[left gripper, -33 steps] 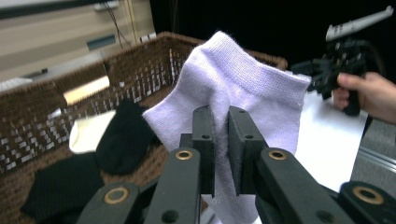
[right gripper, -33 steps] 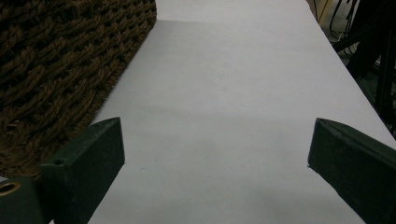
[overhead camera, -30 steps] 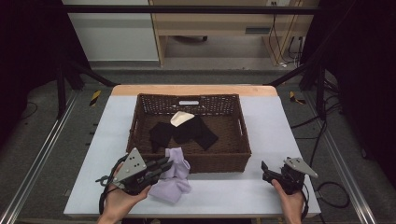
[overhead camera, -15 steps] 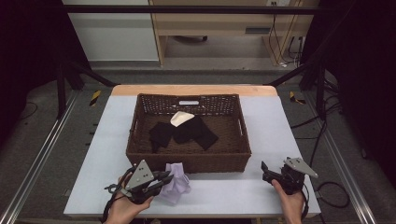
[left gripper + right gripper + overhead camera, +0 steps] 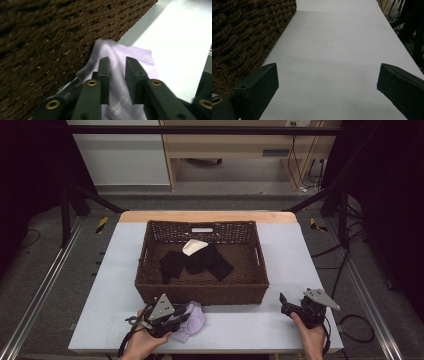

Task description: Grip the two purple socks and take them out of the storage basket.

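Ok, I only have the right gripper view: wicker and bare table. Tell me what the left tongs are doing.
Observer: The left tongs are shut on a pale lilac cloth, right against the front wall of the brown woven wicker basket.
Operator: Report what's inside that basket.
Observer: Black fabric pieces, with a small cream piece lying on top of them.
Operator: Now place my right tongs for me.
Observer: The right tongs are open near the front right of the white table, apart from the basket and pointing towards it.
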The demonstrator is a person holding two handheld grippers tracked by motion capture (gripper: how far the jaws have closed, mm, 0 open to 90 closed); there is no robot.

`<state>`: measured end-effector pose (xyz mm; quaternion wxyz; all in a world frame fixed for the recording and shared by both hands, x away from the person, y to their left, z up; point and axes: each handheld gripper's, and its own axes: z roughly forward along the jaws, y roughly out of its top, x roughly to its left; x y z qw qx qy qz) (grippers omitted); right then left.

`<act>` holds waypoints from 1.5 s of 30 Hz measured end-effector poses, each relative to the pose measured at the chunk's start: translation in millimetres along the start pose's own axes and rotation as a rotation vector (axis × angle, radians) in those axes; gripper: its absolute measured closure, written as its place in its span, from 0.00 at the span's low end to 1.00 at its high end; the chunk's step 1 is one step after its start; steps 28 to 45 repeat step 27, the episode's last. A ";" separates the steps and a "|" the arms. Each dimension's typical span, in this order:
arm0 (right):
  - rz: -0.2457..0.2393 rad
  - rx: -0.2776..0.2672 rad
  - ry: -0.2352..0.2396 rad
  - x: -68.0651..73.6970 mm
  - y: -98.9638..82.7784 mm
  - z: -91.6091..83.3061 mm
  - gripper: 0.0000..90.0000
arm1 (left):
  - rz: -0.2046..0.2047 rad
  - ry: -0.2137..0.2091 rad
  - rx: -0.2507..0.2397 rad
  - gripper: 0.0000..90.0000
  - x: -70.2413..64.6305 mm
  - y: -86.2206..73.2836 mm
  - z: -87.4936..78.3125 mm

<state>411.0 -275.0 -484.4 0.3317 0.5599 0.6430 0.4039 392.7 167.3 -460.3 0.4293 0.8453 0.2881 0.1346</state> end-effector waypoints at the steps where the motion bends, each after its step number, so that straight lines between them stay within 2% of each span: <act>1: 0.000 0.000 0.001 0.0 0.0 0.0 0.05 | -0.004 0.001 -0.008 0.77 0.0 -0.1 -0.6; 6: 0.003 0.003 0.003 -0.1 0.1 -0.1 0.05 | -0.025 0.025 -0.099 0.58 3.6 2.4 -12.7; 7: 0.003 0.003 0.003 -0.1 0.1 -0.3 0.05 | -0.026 0.047 -0.125 0.53 5.7 2.3 -17.3; 11: 0.004 0.002 0.005 -0.3 0.1 -0.3 0.05 | -0.038 0.063 -0.136 0.47 8.9 0.4 -23.1; 16: 0.010 0.002 0.005 -0.6 0.0 -0.8 0.05 | -0.055 0.087 -0.152 0.44 16.3 -7.1 -33.9; 23: 0.012 0.004 0.006 -0.9 -0.1 -0.9 0.05 | -0.074 0.165 -0.164 0.40 32.1 -21.7 -50.2; 27: 0.010 0.006 0.010 -1.0 -0.3 -1.0 0.05 | -0.085 0.189 -0.157 0.40 37.6 -28.2 -56.0; 45: 0.010 0.006 0.010 -1.0 -0.3 -1.0 0.05 | -0.085 0.189 -0.157 0.40 37.6 -28.2 -56.0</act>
